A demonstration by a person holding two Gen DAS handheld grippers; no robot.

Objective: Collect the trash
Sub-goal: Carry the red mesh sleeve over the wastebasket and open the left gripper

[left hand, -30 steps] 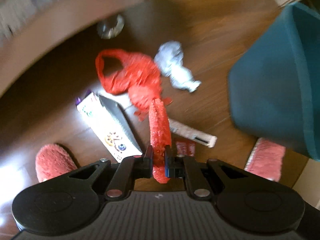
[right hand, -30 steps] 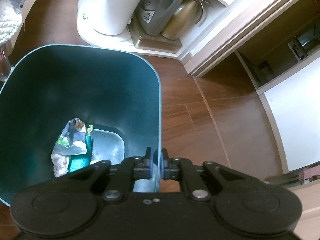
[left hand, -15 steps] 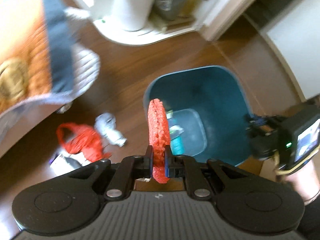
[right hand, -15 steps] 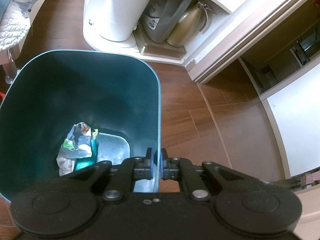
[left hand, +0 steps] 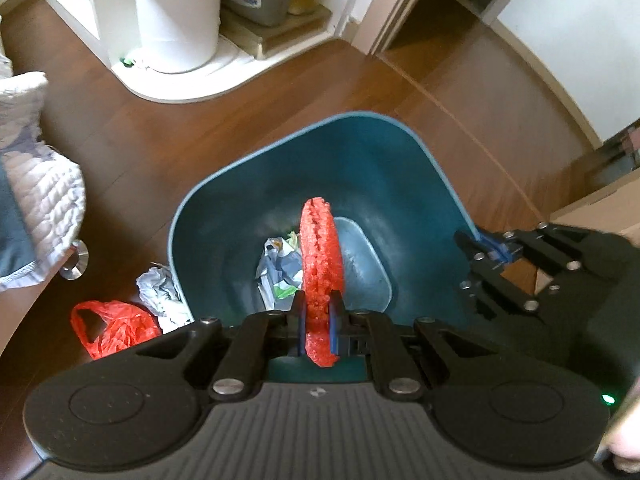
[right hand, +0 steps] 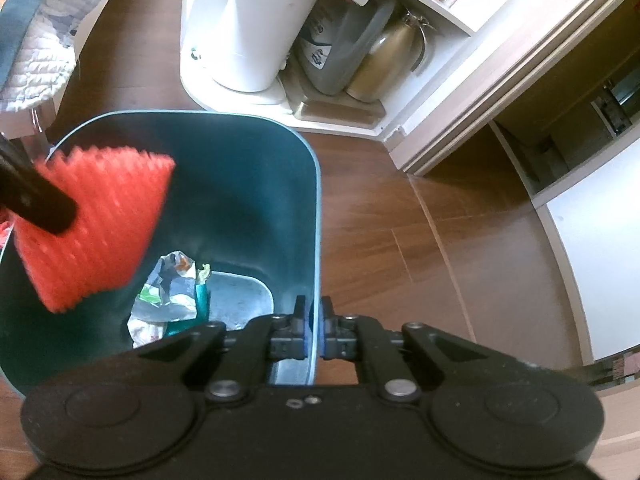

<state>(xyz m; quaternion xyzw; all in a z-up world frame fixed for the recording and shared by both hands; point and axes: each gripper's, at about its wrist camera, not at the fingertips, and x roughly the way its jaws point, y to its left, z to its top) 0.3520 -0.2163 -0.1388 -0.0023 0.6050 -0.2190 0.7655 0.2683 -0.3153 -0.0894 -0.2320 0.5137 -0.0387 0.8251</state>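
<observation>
My left gripper [left hand: 318, 320] is shut on a red ribbed foam sheet [left hand: 320, 248], which stands edge-on over the mouth of the teal trash bin [left hand: 380, 152]. In the right wrist view that red sheet [right hand: 92, 224] hangs above the bin's left side [right hand: 248, 184]. My right gripper [right hand: 314, 328] is shut on the bin's rim at its right edge, and it also shows in the left wrist view [left hand: 486, 248]. A crumpled wrapper [left hand: 280, 268] lies on the bin's bottom. On the floor left of the bin lie a red plastic bag [left hand: 112, 328] and crumpled white paper [left hand: 160, 292].
A white cylindrical container [right hand: 256, 28] stands on a white base behind the bin, with a grey tub and a metal kettle [right hand: 384, 60] beside it. A quilted blanket [left hand: 36, 184] hangs at the left above a metal furniture foot [left hand: 76, 264]. The floor is wood.
My left gripper has risen from the litter on the floor and swung over the bin with the red sheet in it. The right gripper has stayed on the rim.
</observation>
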